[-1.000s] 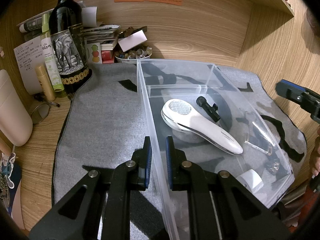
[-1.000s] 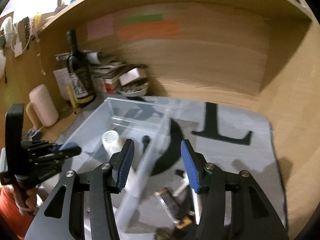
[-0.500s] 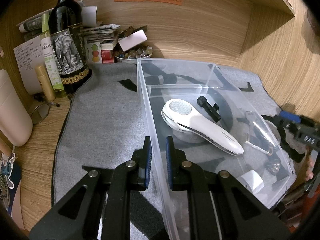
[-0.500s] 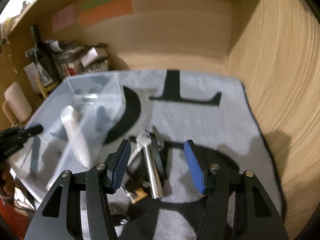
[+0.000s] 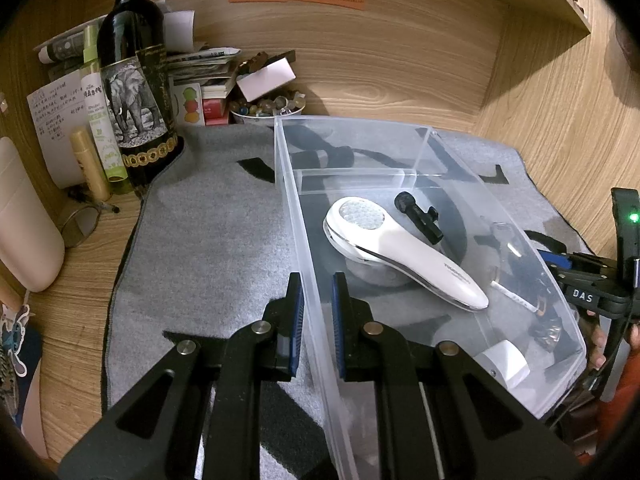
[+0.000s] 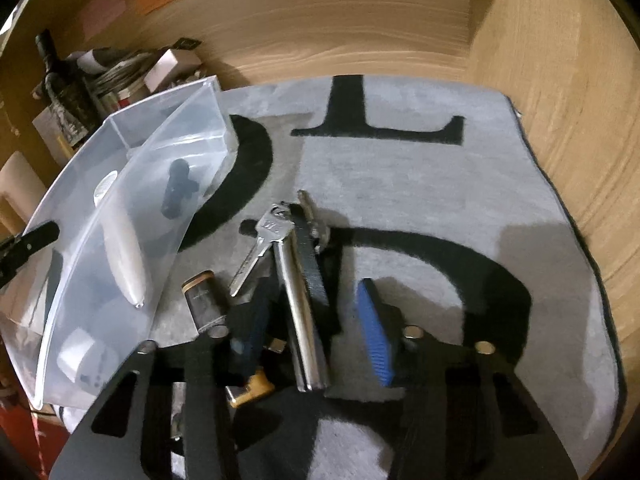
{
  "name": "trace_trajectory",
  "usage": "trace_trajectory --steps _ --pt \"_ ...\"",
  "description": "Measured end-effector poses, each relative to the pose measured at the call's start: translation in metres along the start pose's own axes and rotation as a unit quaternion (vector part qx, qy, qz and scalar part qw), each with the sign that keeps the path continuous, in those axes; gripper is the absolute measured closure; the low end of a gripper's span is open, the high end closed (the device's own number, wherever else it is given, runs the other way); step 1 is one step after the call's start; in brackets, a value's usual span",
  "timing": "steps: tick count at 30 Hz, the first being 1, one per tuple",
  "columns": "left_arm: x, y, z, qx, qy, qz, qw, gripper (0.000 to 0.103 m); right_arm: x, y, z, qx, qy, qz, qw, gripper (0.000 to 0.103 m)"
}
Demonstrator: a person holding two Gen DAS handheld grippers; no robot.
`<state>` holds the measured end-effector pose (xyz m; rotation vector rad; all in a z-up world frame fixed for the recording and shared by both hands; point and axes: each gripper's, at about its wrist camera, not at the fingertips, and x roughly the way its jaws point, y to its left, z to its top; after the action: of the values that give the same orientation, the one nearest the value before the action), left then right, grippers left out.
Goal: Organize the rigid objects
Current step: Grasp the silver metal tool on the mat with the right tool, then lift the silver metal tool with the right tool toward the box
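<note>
My left gripper (image 5: 318,312) is shut on the left wall of a clear plastic bin (image 5: 298,216) that stands on a grey mat. In the bin lie a white handheld device (image 5: 404,258), a small black part (image 5: 418,216) and a white cap (image 5: 504,358). My right gripper (image 6: 316,328) is open and low over the mat, its fingers either side of a silver metal tool with a black handle (image 6: 302,296). A silver key (image 6: 260,252) and a dark cylinder (image 6: 204,300) lie just left of it, beside the bin (image 6: 132,216).
A wine bottle (image 5: 136,92), a spray bottle (image 5: 100,120), papers and a bowl of small items (image 5: 268,108) crowd the back left corner. A beige container (image 5: 24,232) stands at the left. Wooden walls close the back and right. The grey mat (image 6: 400,176) has black letters.
My right gripper has swung right and dropped down from above the bin to the metal tool on the mat. My left gripper has stayed shut on the bin wall.
</note>
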<state>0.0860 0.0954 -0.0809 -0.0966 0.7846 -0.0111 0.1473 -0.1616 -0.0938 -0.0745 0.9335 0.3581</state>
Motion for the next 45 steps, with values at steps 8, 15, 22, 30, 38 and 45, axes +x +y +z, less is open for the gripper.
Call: trace_trajectory --steps 8,15,22,30,38,45 --pt "0.001 0.003 -0.001 -0.002 0.0 -0.003 1.0 0.091 0.0 0.009 0.003 -0.016 -0.009 -0.001 1.0 0.088" --pt "0.001 0.003 -0.001 -0.003 0.0 -0.003 1.0 0.091 -0.016 0.009 0.01 -0.017 -0.041 -0.006 0.999 0.089" --pt "0.001 0.003 -0.001 -0.003 0.0 -0.004 1.0 0.091 -0.042 0.011 0.023 -0.028 -0.083 -0.018 0.996 0.098" --pt "0.001 0.003 -0.001 -0.003 0.0 -0.003 1.0 0.091 -0.057 -0.003 0.027 -0.008 -0.106 -0.036 0.994 0.098" --pt "0.002 0.003 -0.002 -0.004 0.0 -0.004 1.0 0.091 -0.084 -0.003 0.037 -0.012 -0.15 -0.046 0.988 0.098" --pt "0.003 0.003 -0.003 -0.005 0.001 -0.007 1.0 0.091 -0.098 0.007 0.044 -0.026 -0.173 -0.042 0.984 0.098"
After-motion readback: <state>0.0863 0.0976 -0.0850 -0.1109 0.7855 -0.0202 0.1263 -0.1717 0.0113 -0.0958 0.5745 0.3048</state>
